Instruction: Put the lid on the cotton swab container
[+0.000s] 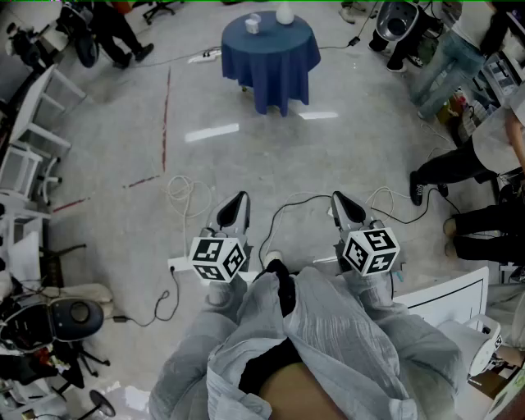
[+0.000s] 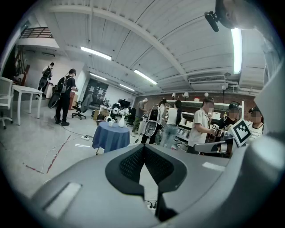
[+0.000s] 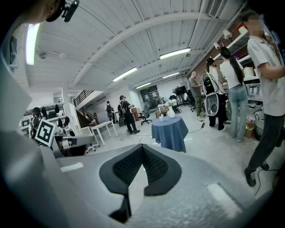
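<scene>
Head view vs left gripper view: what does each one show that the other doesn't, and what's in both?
Head view only: the person's grey clothing and the marker cube on the left gripper. Left gripper view only: the ceiling and its strip lights. Both: the blue-clothed table with a white vase on it, and the left gripper's jaws, shut on nothing.
</scene>
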Tool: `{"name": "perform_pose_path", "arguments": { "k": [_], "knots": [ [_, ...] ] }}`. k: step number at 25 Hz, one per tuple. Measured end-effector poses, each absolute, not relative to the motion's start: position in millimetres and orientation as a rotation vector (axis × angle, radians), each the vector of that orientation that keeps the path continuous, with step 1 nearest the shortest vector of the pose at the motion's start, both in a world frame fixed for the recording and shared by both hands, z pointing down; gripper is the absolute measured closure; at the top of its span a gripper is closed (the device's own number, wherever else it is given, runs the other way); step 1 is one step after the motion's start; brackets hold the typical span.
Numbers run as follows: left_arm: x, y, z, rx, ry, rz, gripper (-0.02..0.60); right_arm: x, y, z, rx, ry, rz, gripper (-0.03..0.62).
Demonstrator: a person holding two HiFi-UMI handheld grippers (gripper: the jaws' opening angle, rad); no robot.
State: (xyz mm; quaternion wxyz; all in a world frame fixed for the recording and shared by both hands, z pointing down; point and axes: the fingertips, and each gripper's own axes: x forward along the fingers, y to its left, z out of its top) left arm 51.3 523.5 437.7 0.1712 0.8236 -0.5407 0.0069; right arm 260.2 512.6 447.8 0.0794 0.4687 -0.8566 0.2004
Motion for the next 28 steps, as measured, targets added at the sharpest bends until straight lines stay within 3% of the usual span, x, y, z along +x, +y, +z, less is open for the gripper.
{"name": "perform_pose_path", "arguments": {
  "k": [17, 28],
  "knots": [
    [34, 522, 439, 2.33, -1.522, -0.006, 0.568, 242, 508, 448, 1.417, -2.565, 0.616, 0.592],
    [2, 536, 467, 2.33, -1.485, 0.04, 0.568, 192, 520, 473, 1.361, -2.589, 0.707, 0.592]
  ]
}}
